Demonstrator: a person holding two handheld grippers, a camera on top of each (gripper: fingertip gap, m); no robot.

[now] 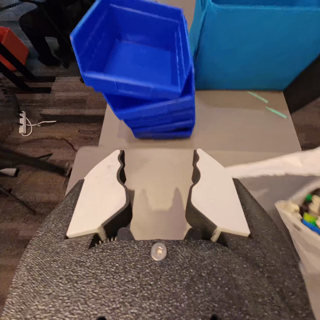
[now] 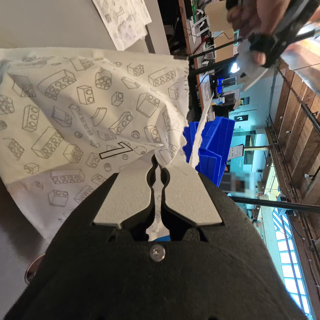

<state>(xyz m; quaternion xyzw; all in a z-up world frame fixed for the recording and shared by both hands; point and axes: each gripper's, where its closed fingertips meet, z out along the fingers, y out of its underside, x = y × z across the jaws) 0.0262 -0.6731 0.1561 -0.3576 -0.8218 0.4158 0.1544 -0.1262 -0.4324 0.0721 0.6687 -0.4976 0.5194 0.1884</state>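
My right gripper (image 2: pixel 156 160) is clamped on a fold of a white paper bag (image 2: pixel 90 110), both pads pinching the sheet at the fingertips. The bag is printed all over with grey outline drawings of toy bricks and carries one large outlined numeral, which I leave unread. Its torn top edge (image 2: pixel 199 131) trails upward past the fingers. Just beyond the fingertips stands a stack of blue plastic bins (image 2: pixel 216 147), and farther off a hand (image 2: pixel 256 22) grips the other tool against a workshop backdrop of wood panelling and windows. A printed sheet of line diagrams (image 2: pixel 124 20) lies on the surface above the bag.

My left gripper (image 1: pixel 158 155) hangs with its jaws spread wide, nothing between them but bare grey table (image 1: pixel 233 124). Low on its right side the bag's open mouth (image 1: pixel 304 207) shows, with small coloured bricks (image 1: pixel 310 218) inside, green, blue and white; a flap of the paper crosses the table near the right finger. Ahead, apart from the fingertips, the blue bins (image 1: pixel 138 60) sit nested and skewed, the top one open and tilted. A teal fabric box (image 1: pixel 259 52) stands just beside them on the right. The table's left edge drops to patterned carpet, where a white power strip (image 1: pixel 23 123) lies. Two green tape marks (image 1: pixel 275 112) lie on open tabletop at right.
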